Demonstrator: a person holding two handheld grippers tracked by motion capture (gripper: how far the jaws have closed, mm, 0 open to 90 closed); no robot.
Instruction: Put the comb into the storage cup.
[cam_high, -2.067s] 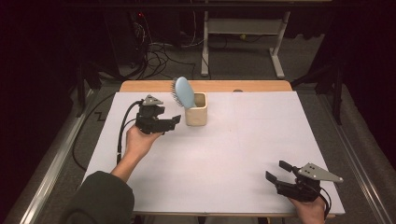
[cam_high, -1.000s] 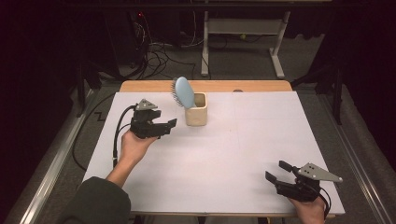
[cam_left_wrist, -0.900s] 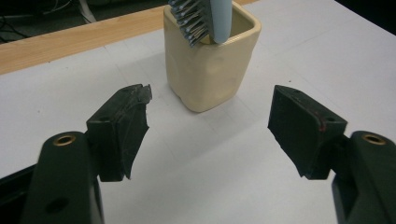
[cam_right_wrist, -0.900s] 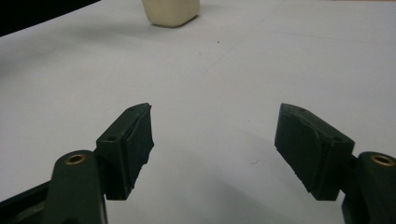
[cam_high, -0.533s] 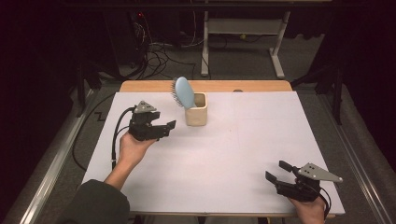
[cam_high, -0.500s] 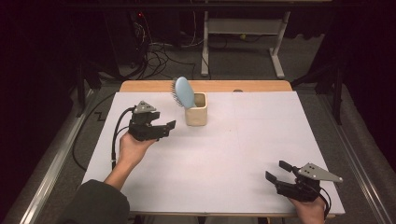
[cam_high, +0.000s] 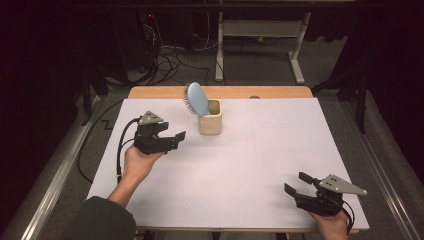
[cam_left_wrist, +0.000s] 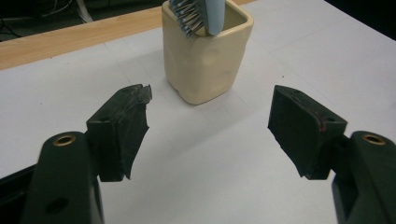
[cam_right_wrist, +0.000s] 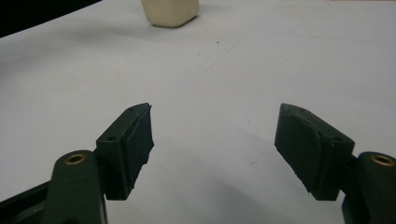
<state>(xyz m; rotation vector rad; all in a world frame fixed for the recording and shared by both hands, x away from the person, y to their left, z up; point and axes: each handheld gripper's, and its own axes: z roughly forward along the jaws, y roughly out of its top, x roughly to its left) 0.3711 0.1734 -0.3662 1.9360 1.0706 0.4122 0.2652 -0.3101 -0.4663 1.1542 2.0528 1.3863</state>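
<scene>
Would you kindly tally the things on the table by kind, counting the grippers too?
Hairbrush, blue, standing in the cup: 1
Cup, cream: 1
Grippers, both with jaws open and holding nothing: 2, the left gripper and the right gripper
Total: 4
</scene>
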